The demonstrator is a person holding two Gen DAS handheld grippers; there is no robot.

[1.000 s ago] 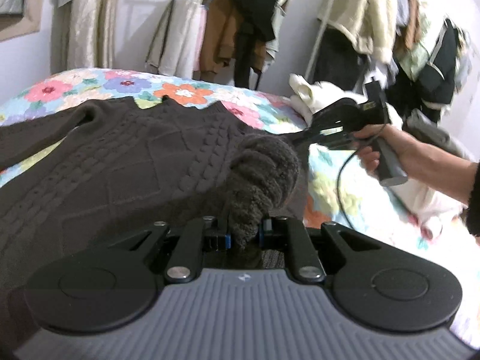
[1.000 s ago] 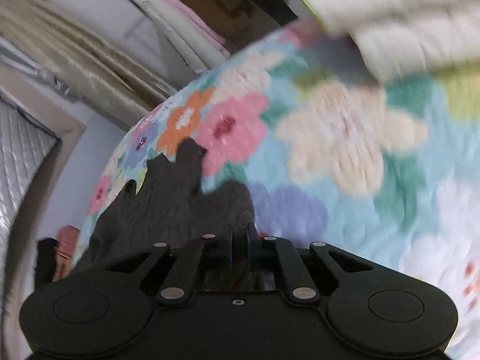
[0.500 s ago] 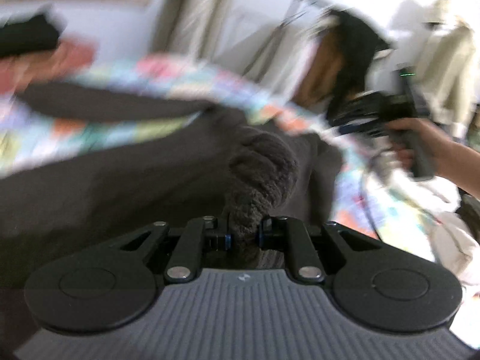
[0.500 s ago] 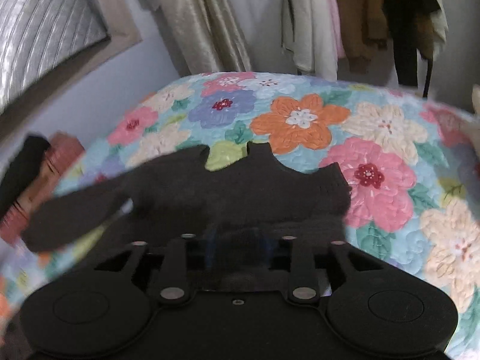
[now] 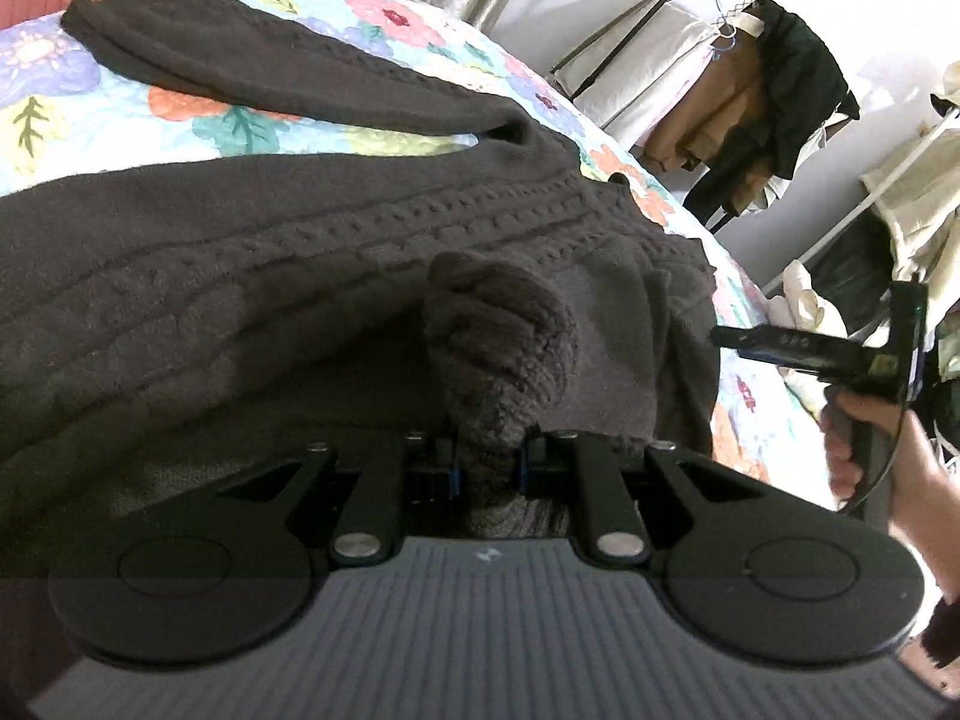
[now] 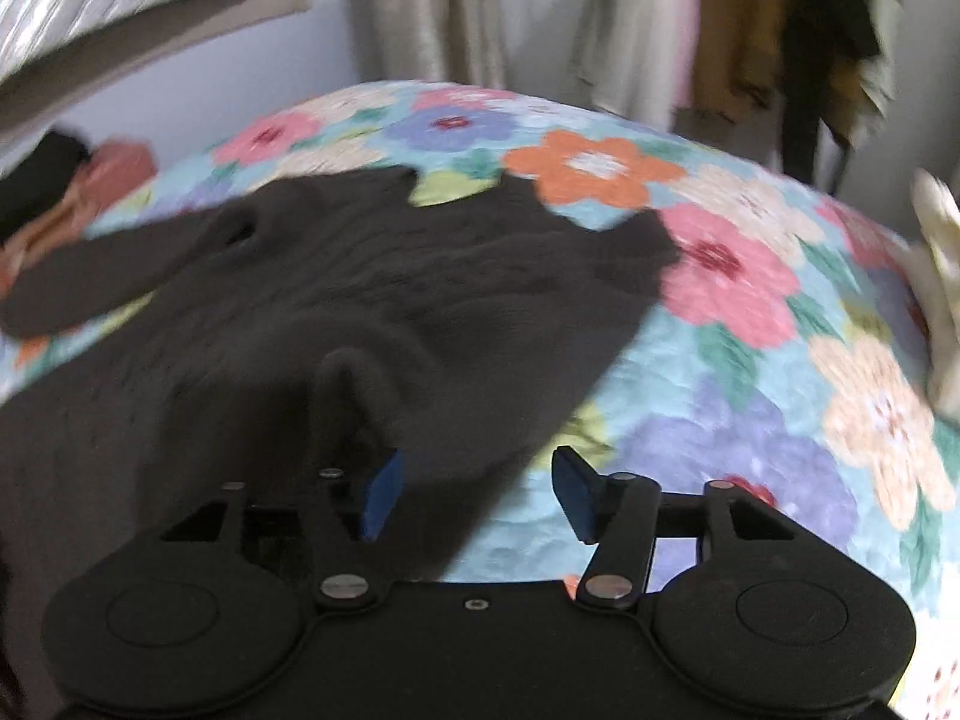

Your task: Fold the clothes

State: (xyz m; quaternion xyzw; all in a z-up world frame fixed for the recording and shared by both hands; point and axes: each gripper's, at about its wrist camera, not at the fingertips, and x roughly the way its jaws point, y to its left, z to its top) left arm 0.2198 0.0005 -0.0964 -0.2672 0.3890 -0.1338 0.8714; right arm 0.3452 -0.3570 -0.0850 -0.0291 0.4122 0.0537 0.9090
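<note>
A: What is being shown from the left wrist?

B: A bunched fold of the dark brown knit sweater (image 5: 300, 252) is being pinched tight by the left gripper (image 5: 487, 456). The sweater is being spread over the floral quilt (image 5: 78, 120), one sleeve stretched toward the far edge. The right gripper (image 5: 780, 348) is being held by a hand (image 5: 864, 450) just beside the sweater's edge.

A: And from the right wrist?

B: The jaws have just been opening and are being held wide; nothing is being pressed by the blue pads (image 6: 381, 495), though the sweater's edge is lying between them on the quilt.
</note>
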